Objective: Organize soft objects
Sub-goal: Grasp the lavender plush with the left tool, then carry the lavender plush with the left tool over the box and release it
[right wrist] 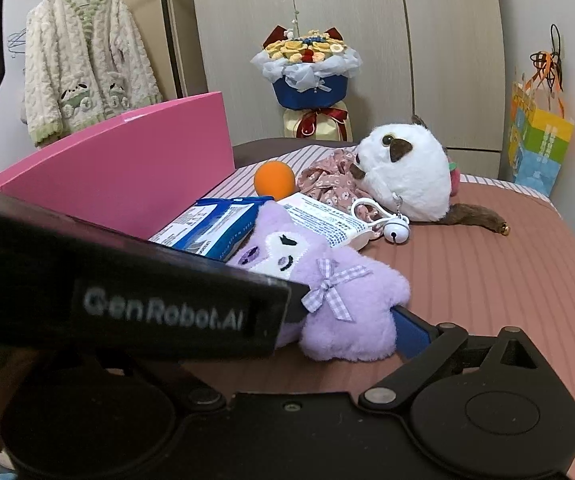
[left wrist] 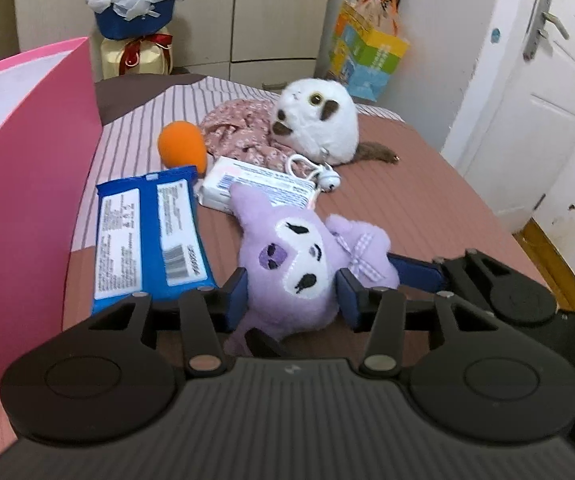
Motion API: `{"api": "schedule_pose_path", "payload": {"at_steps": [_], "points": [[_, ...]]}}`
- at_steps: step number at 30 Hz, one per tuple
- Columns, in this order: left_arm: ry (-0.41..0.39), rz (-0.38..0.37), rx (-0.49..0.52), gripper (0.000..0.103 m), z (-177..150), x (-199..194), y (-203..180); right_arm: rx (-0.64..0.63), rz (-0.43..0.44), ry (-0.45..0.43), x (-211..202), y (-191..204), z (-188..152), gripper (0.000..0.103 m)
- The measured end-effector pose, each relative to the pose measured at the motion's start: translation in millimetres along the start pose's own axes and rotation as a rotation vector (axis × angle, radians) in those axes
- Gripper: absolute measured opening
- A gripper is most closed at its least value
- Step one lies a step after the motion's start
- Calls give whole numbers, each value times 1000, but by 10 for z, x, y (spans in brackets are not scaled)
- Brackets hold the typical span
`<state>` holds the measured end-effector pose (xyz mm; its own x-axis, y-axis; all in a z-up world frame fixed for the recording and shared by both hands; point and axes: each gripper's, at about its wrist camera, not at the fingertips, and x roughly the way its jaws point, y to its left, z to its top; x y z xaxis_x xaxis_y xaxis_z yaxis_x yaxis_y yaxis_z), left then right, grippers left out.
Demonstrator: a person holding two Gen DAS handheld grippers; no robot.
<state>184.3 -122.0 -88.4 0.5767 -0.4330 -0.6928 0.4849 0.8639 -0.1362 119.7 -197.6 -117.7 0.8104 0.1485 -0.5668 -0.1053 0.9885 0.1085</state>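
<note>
Left gripper (left wrist: 291, 292) straddles the purple plush (left wrist: 295, 264) on the bed (left wrist: 427, 208); blue pads sit either side of its head, seemingly just touching the fur, hard to say if they press. Jaws partway apart. Right gripper (right wrist: 351, 320) stands wide apart: only its right blue finger (right wrist: 411, 330) shows, just beside the plush's body by the gingham bow (right wrist: 329, 290); the left gripper's black housing blocks the other finger in the right wrist view, so no grip is visible there.

Left wrist view gives the plush face-up, plus the right gripper's finger poking in behind it. Right wrist view gives the body and bow better.

Just left of the plush: blue wipes pack (left wrist: 151, 236), flat, alongside the pink box (left wrist: 27, 200) wall. Behind the plush: white tissue pack (left wrist: 255, 184), then a white bell keyring (right wrist: 393, 232). Further: orange ball (left wrist: 181, 146), pink floral cloth (left wrist: 243, 136), white round plush (left wrist: 319, 120) with brown tail.

Far: flower bouquet (right wrist: 307, 68) against the wardrobe (right wrist: 367, 20), colourful gift bag (right wrist: 539, 140). Door (left wrist: 535, 100) shows only in the left view; the fleece jacket (right wrist: 83, 72) on a hanger only in the right.
</note>
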Motion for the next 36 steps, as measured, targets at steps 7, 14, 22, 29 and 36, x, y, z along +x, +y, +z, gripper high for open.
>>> {"api": "schedule_pose_path", "payload": {"at_steps": [7,14,22,29,36], "points": [[2,-22,38,44,-30,-135,-94,-2,5,-17,-88,12,-38,88],[32,-27,54,44,-72,-313,-170,13,20,37,-249,34,-20,87],[69,-62,22,45,-130,-583,-120,-16,45,110,-504,153,45,87],[96,-102,-17,44,-182,-891,-20,-121,58,150,-758,398,133,87],[152,-113,-53,44,-237,-1274,171,-257,91,166,-1028,772,248,87]]}}
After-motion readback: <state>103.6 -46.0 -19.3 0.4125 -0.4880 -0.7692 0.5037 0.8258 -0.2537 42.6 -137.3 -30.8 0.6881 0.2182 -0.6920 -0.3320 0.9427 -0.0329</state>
